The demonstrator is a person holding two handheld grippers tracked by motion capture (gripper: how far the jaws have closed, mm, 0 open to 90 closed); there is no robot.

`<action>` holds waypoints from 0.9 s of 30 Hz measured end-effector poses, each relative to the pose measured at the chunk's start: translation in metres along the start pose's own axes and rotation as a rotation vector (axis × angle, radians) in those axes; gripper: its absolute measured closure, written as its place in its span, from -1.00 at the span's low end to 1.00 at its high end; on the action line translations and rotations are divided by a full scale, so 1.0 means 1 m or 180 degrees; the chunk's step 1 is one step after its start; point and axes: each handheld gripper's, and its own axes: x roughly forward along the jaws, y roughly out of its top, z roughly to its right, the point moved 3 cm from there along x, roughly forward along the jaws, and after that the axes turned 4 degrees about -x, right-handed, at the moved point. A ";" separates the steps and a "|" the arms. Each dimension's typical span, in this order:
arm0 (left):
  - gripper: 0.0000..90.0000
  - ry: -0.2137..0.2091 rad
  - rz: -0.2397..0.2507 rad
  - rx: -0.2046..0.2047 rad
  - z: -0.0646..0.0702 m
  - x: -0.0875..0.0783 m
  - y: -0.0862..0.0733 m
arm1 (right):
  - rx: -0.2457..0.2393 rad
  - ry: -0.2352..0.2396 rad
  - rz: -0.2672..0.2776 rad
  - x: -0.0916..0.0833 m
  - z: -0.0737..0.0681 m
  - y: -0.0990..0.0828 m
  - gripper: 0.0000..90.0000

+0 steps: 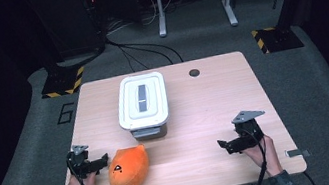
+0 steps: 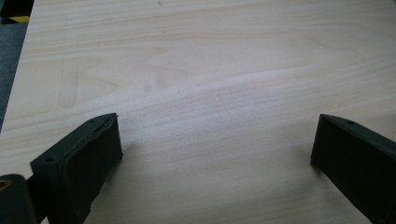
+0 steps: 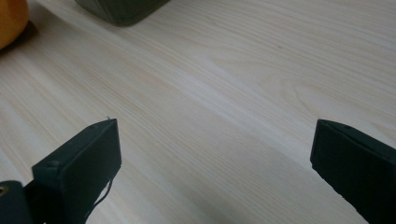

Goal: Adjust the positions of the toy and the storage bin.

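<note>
**Both grippers spread and low, plush toy by my left**

Right now I have the left gripper (image 1: 99, 163) near the table's (image 1: 214, 99) front left corner, its jaws wide apart with bare wood grain between them in the left gripper view (image 2: 212, 154). The orange plush toy (image 1: 128, 168) lies on the table just beside that gripper's jaw tips; I cannot tell from the high view whether they touch. My right gripper (image 1: 224, 144) sits toward the front right, well apart from the toy, jaws also spread wide with nothing between them (image 3: 212, 158). In the right gripper view an edge of the toy (image 3: 11, 18) shows at top left. A white-lidded storage box (image 1: 143, 104) stands behind the toy, mid-table, its lid on.
</note>
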 end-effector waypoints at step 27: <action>-0.97 0.0002 0.0001 -0.0004 0.000 0.000 0.000 | -0.0531 0.0522 -0.0107 0.032 -0.069 0.047 -0.99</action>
